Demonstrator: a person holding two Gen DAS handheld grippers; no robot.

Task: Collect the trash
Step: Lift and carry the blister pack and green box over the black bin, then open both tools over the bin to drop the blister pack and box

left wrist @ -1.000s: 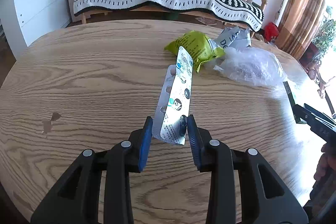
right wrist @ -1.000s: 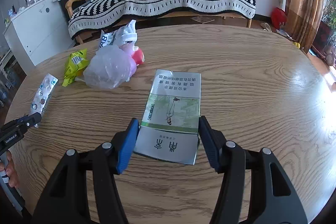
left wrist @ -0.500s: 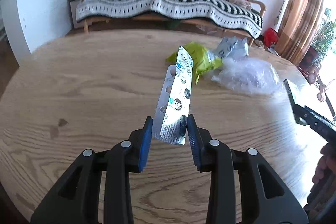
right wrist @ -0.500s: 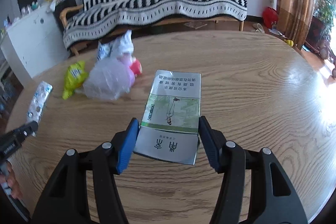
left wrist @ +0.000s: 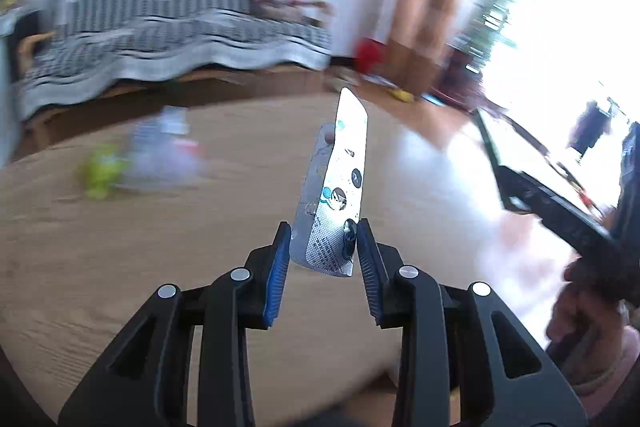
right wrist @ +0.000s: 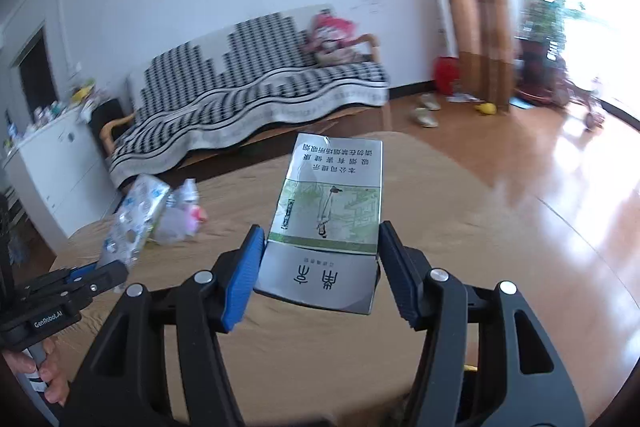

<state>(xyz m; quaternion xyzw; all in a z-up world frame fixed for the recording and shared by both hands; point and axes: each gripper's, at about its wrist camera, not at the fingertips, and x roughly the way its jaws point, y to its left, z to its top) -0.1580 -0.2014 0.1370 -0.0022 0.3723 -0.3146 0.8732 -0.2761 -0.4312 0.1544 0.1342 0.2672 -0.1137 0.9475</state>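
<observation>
The wooden table (right wrist: 460,251) is being used as the work surface, and both grippers are being held above it, each loaded with one piece of trash. On its far left part a small pile of leftover rubbish (right wrist: 176,215) is being left for later: a crumpled clear plastic bag with something pink or red in it, a bluish wrapper behind it, and, in the blurred left wrist view, a yellow-green snack wrapper (left wrist: 100,173) beside the pile. No bin or trash container is being shown in either view, so where the carried pieces are to be dropped cannot be told.

The cigarette pack (right wrist: 328,223) is being clamped across its width at the lid end by the right gripper (right wrist: 320,271), whose jaws are being kept moderately wide to fit it. It is being held flat, printed face up, projecting forward, which appears to keep it steady for carrying.

The blister pack (left wrist: 332,187) is being pinched at its lower end by the left gripper (left wrist: 320,255), the jaws being kept narrow around the thin foil. It is being held on edge and sticking up and forward, clear of the table. In the right wrist view the same strip (right wrist: 134,223) is being seen raised in front of the pile. The heavy blur in the left view suggests that this gripper is being swung quickly, probably towards a disposal place out of sight.
</observation>
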